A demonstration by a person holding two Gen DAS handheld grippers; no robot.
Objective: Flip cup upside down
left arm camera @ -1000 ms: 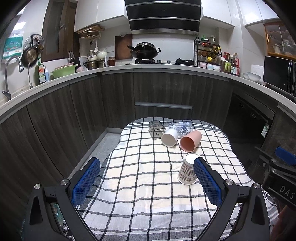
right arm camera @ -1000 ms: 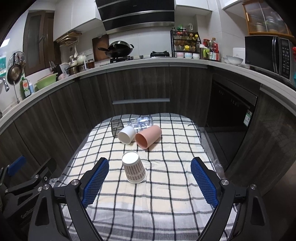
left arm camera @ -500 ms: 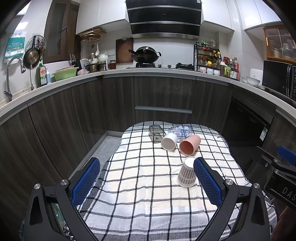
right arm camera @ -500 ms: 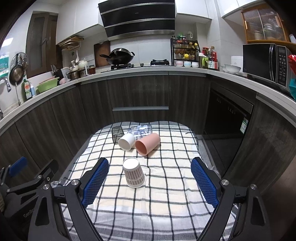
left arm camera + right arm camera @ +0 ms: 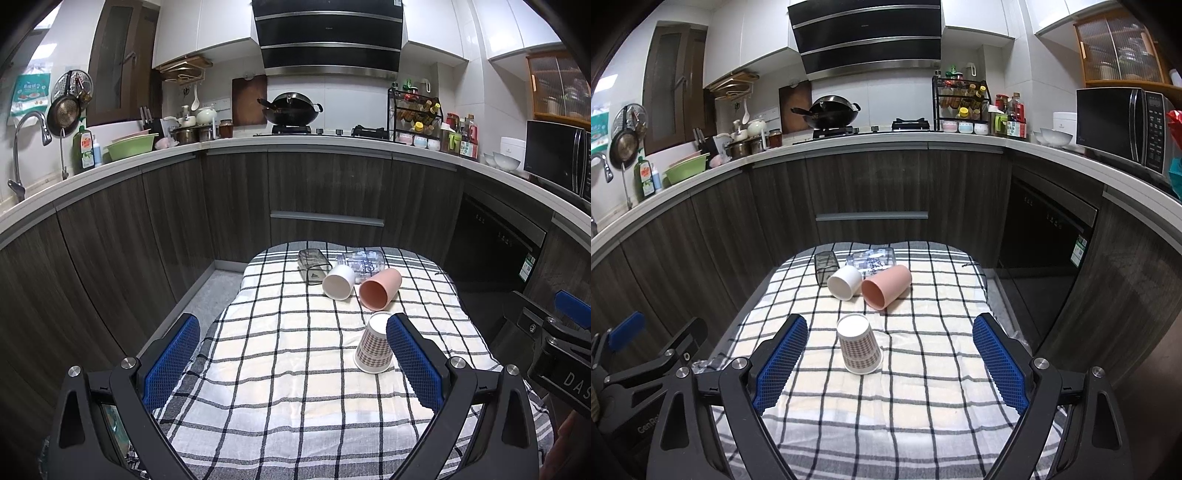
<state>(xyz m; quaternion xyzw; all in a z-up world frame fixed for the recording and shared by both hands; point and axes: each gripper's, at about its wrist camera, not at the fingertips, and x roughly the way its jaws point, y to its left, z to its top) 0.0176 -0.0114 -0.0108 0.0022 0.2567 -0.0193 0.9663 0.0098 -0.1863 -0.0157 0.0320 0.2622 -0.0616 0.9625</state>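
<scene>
A checked paper cup (image 5: pixel 373 349) (image 5: pixel 858 349) stands upside down, base up, on the plaid cloth (image 5: pixel 288 354) (image 5: pixel 923 369). Behind it a white cup (image 5: pixel 338 282) (image 5: pixel 844 282) and a pink cup (image 5: pixel 380 288) (image 5: pixel 885 286) lie on their sides, mouths toward me. My left gripper (image 5: pixel 293 358) is open and empty, its right finger just beside the paper cup. My right gripper (image 5: pixel 890 363) is open and empty, held back from the paper cup, which sits between its fingers, nearer the left one.
A dark clear container (image 5: pixel 314 266) (image 5: pixel 825 266) and a clear printed jar (image 5: pixel 360 261) (image 5: pixel 871 260) lie at the cloth's far end. Dark kitchen cabinets (image 5: pixel 325 192) curve around the table. The other gripper shows at the frame edge (image 5: pixel 554 339) (image 5: pixel 635 354).
Both grippers have risen and pulled back slightly; the table and cups appear lower and farther in the views. The cups have not moved.
</scene>
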